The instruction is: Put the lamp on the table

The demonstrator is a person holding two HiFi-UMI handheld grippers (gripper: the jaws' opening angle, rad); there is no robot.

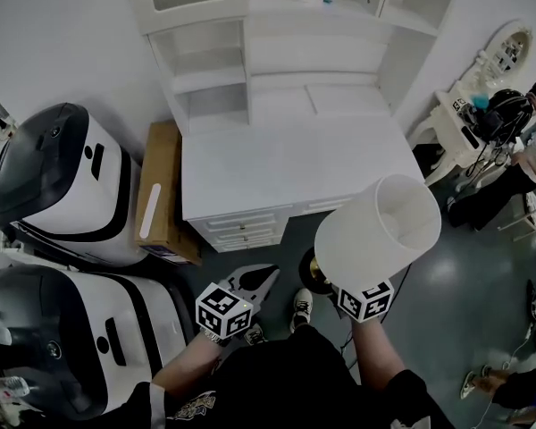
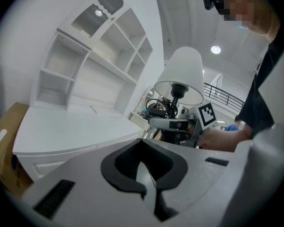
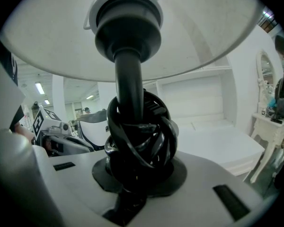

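Carrying the lamp (image 1: 375,231) aloft off the table's (image 1: 277,164) five o'clock corner, right gripper (image 3: 132,178) clamped on its cord-wrapped stem (image 3: 128,79) and left gripper (image 2: 146,176) with jaws together on nothing, I worry the coils (image 3: 142,131) let the top-heavy shade (image 3: 61,37) twist and slip.

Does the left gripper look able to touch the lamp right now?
Probably yes. The left gripper is empty, with shut jaws, and the lamp, held by the right gripper, is just beside it with nothing between them.

White-shaded lamp (image 1: 380,231) tilted, apparently short of table (image 1: 286,164).
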